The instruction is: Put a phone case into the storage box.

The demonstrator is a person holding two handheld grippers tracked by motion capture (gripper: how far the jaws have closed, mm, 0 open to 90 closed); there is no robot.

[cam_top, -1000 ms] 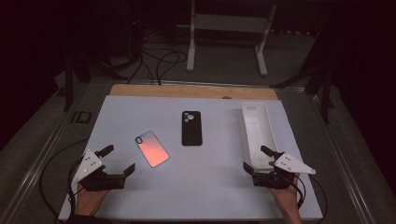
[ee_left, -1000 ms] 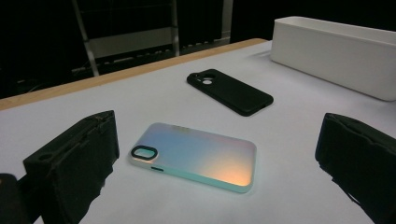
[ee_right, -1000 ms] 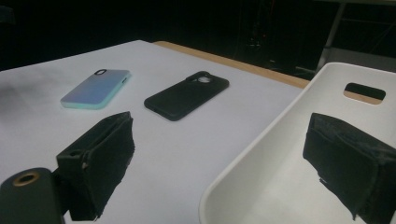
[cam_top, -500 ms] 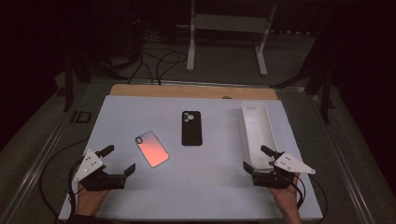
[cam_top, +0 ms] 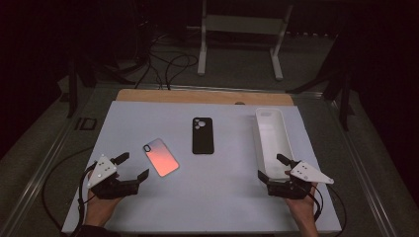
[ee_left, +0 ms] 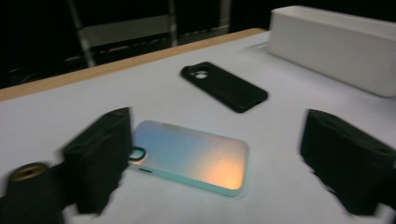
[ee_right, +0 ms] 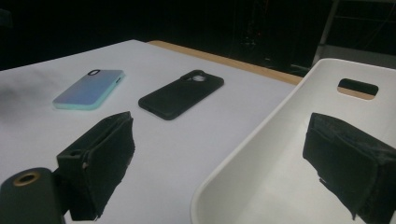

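1. Fingers of the left gripper (cam_top: 132, 166) gape wide, empty — the phone (cam_top: 160, 156) lies just ahead on the counter (cam_top: 222, 197).
2. Right gripper (cam_top: 272, 167) fingers, likewise spread and empty, seemingly straddle the bin (cam_top: 272, 136) rim.
3. Case (cam_top: 202, 135) sits mid-counter.

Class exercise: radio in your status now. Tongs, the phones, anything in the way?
Left tongs open, empty, near iridescent phone. Right tongs open, empty, at white bin near end. Black phone case flat, untouched. Nothing in the way.
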